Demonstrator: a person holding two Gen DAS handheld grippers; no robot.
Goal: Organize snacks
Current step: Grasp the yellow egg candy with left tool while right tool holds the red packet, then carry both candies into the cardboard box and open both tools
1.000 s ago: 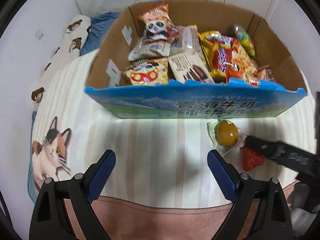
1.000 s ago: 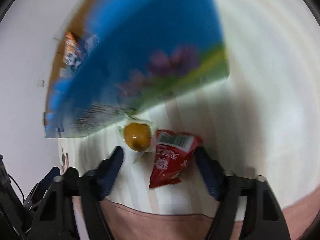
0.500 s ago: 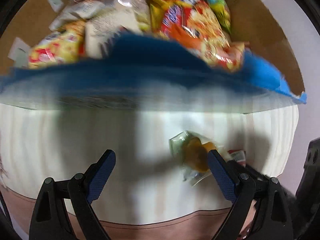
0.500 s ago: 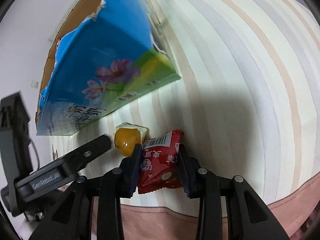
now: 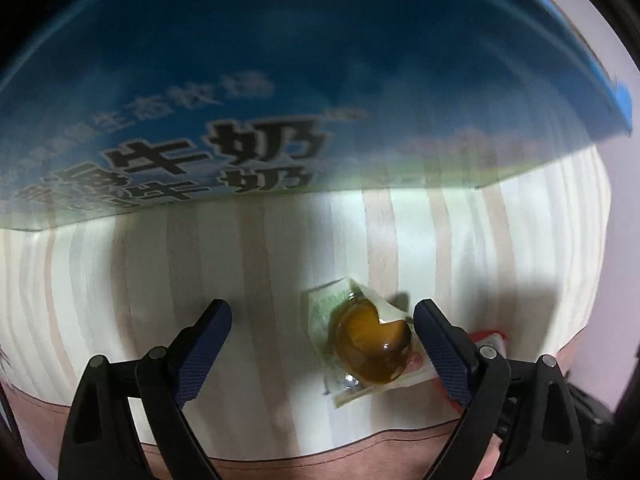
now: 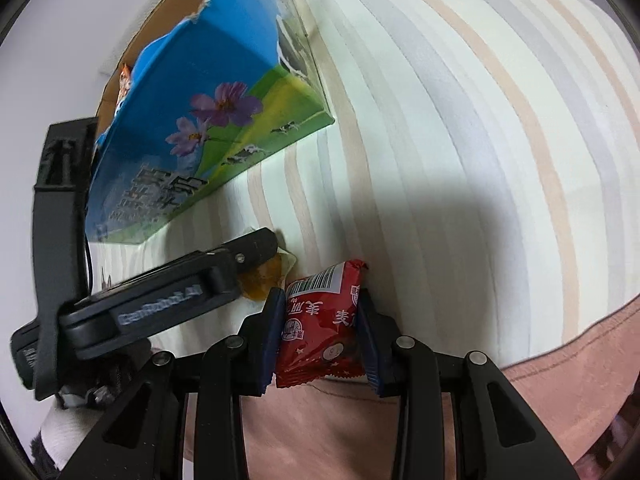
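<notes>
A clear packet with an amber jelly (image 5: 370, 342) lies on the striped bedcover between the fingers of my open left gripper (image 5: 322, 322), close to its right finger. In the right wrist view the jelly (image 6: 264, 278) is half hidden behind the left gripper's finger (image 6: 248, 250). My right gripper (image 6: 320, 312) is shut on a red snack packet (image 6: 320, 328), which rests on the cover. Its red edge (image 5: 490, 338) shows behind the left gripper's right finger. The blue cardboard box (image 5: 280, 92) stands close ahead; its contents are hidden.
The box's flowered side (image 6: 208, 120) stands to the left in the right wrist view. Striped bedcover (image 6: 460, 140) stretches to the right. A pink band (image 6: 540, 400) of cover runs along the near edge.
My left gripper has dropped low and forward, so the jelly now lies between its fingers. My right gripper has closed on the red packet.
</notes>
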